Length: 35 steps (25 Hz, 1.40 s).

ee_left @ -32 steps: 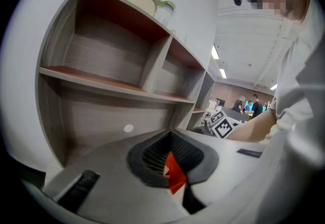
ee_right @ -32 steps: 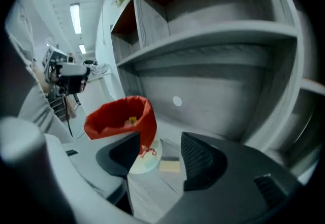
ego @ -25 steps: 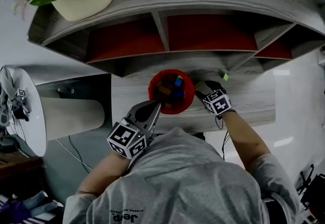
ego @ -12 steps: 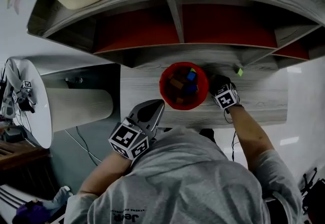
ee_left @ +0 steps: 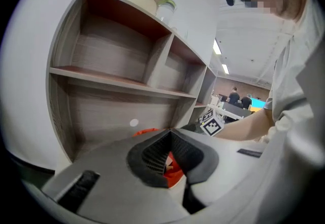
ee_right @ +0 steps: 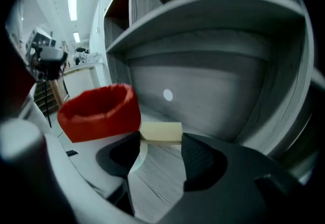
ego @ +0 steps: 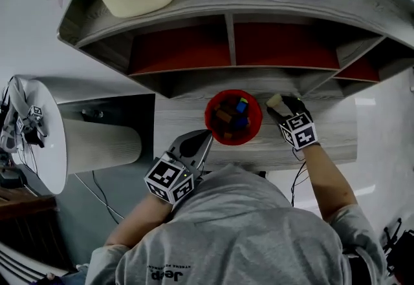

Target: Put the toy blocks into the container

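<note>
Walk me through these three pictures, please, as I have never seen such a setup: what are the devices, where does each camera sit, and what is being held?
There is no robot here: a person holds a two-jaw gripper in each hand. One picture comes from a camera on the person's head, looking steeply down. The other two come from cameras riding on the grippers, each looking along its own jaws.

On the grey desk, under a shelf unit, stands a red container with several toy blocks in it. The right gripper is closed on a cream block, held beside the container. The left gripper has its jaws together with nothing in them; the red seen past them is the container.
</note>
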Tool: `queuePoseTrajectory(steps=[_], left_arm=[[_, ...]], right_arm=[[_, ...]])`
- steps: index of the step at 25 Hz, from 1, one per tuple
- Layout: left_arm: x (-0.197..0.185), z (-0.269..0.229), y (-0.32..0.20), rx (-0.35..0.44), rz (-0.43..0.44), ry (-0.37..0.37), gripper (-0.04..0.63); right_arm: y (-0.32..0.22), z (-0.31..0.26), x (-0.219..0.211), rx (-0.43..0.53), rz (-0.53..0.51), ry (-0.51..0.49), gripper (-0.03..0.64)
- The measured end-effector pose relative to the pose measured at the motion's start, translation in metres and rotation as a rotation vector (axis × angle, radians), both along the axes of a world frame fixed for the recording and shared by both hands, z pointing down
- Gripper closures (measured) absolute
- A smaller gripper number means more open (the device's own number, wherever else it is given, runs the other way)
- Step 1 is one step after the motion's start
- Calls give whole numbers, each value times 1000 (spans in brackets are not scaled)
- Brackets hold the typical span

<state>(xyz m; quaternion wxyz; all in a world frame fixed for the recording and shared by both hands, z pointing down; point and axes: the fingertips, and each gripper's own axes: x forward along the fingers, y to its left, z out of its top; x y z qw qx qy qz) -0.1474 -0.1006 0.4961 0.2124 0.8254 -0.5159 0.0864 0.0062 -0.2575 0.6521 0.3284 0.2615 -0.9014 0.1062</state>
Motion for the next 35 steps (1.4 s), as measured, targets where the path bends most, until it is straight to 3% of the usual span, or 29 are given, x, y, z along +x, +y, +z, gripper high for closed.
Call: queuePoseTrajectory(steps=[7,16,18,19,27,31,35], left_arm=[[0,-30,-7,70,7,27,588],[-16,-52,-2,120,-6,35,588],[-20,-53,-1,126,-11,40,588],[-21,-54,-1,127,-13,43,588],[-17,-51,-3,116,3,54,588],[-1,-48,-10,103,39,55,588],[27,-42,-26,83,90,54,588]], right_arm=[[40,-150,-50,49,-182,-120,334],[90,-160,-114,6,-332,-66,333],[89,-159,-119,-4,-328,-70,311],[89,-160,-121,-8,-327,-77,242],[74,-175,-100,15,-268,-135,232],[47,-173,-56,34,-145,-171,234],[6,-140,23,52,30,-110,261]])
